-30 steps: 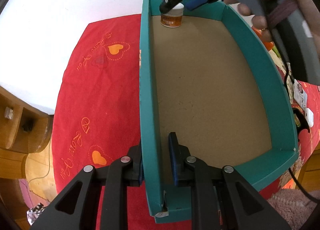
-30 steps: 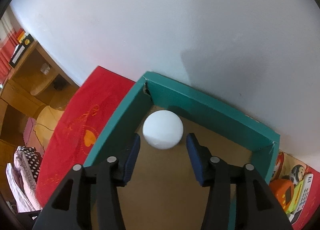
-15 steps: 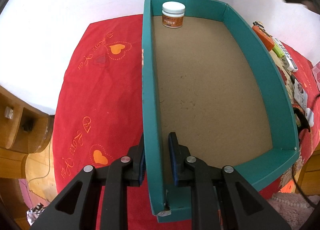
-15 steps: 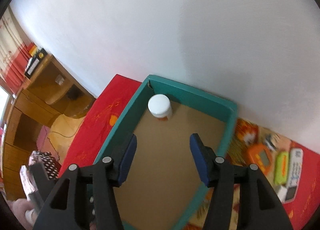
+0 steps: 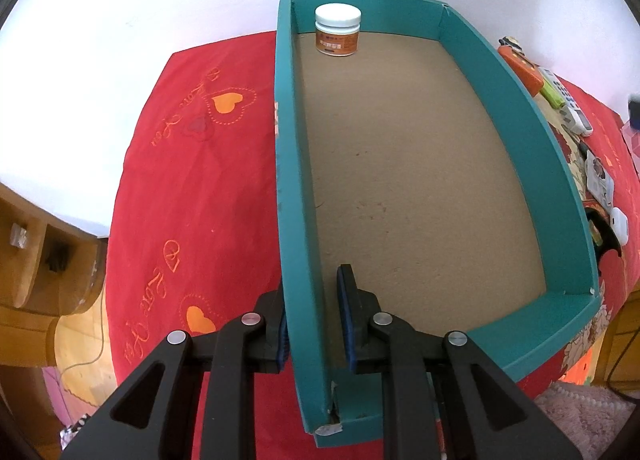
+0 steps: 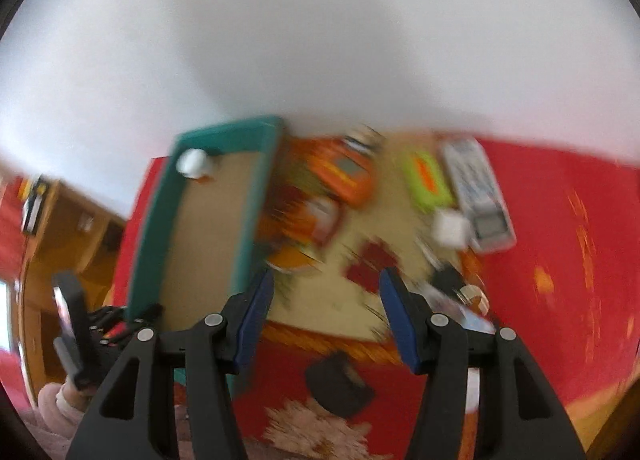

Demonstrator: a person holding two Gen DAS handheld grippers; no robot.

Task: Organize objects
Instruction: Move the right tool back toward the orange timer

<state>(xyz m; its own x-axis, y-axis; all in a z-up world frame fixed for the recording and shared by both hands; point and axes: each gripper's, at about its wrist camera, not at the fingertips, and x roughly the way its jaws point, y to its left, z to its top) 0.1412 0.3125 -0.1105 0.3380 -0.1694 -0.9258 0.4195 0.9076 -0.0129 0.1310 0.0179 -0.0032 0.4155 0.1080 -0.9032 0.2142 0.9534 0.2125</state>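
We have let go of the white-lidded orange jar (image 5: 338, 30); it now stands upright in the far left corner of the teal cardboard tray (image 5: 516, 108), so one item is organized; our right claw (image 6: 326, 320) (empty, jaws partly apart) has swung away over the blurred clutter on the red cloth-covered surface (image 5: 192, 188), seemingly to fetch another; our left claw (image 5: 314, 324) stays clamped on the tray's near wall.

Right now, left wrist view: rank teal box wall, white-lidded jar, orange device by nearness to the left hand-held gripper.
1. Teal box wall: clamped between the pads of the left hand-held gripper.
2. White-lidded jar: far corner inside the box, by the same wall.
3. Orange device: outside the box, beyond its far right corner.
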